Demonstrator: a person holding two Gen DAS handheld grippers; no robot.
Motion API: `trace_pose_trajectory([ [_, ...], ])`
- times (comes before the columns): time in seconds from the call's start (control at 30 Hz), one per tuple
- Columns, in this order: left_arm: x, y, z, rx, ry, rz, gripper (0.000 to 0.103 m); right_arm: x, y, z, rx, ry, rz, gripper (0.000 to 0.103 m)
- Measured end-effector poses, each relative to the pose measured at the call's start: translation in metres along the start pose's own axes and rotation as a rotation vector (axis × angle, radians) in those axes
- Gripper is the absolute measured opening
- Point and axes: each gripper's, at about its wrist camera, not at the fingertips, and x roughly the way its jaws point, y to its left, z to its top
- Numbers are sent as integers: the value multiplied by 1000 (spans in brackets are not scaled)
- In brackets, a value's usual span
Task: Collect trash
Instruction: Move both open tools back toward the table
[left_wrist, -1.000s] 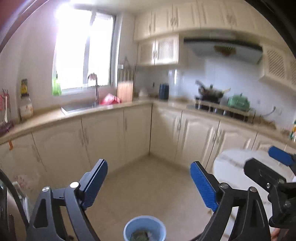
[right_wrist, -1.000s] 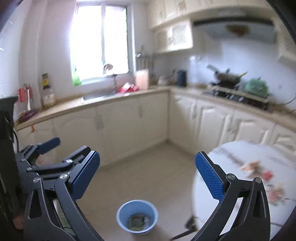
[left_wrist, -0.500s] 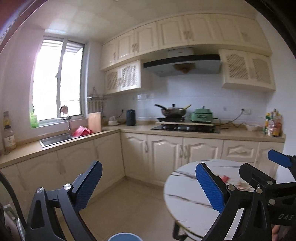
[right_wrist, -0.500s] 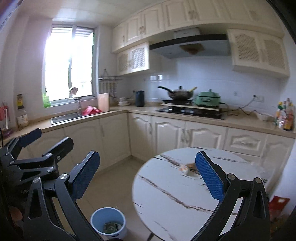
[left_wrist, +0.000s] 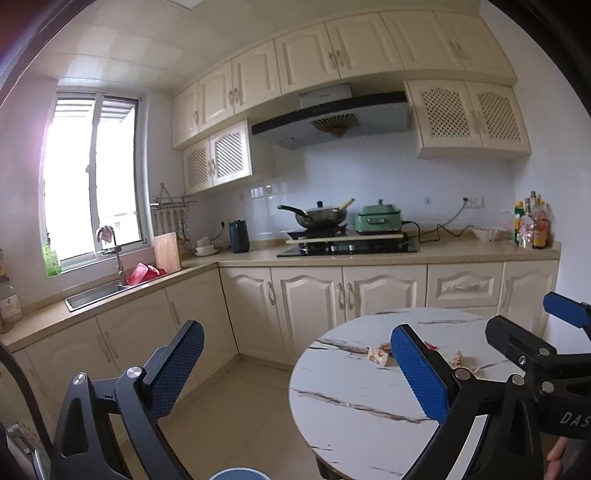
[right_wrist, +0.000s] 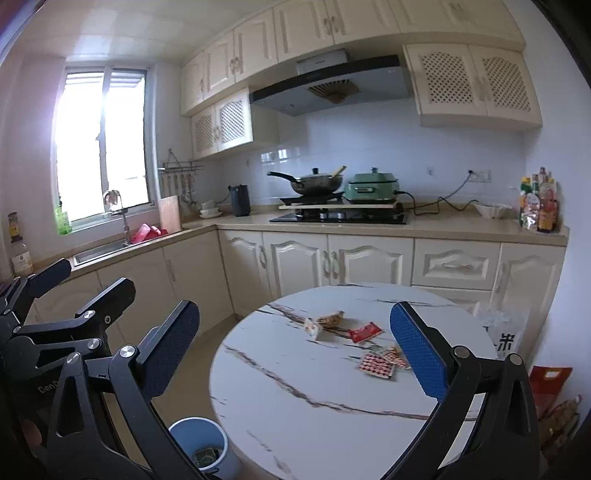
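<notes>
Nearest, left gripper and right gripper, both with jaws wide apart and nothing between them. Below the table edge, on the floor, a blue bin holding what looks like a crumpled wrapper, seen properly only from the right wrist; just its rim from the left. Beyond, on the round marble table, scattered trash: a red-and-white checked packet lying flat, long side pointing left to right; a red sachet angled up to the right; a small wrapper; a brown scrap. Farthest, counter with wok and green pot.
</notes>
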Motion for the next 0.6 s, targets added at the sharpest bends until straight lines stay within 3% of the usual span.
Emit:
trace_pose_trajectory([
  [0.23, 83, -36, 20, 37, 114, -56, 100, 33, -52, -14, 42, 82, -77, 103],
  [0.47, 174, -56, 37, 29, 266, -126, 100, 82, -104, -41, 89, 213, -165, 103],
  [0.6, 225, -60, 44, 33, 340, -124, 100, 119, -121, -56, 105, 300, -187, 103],
])
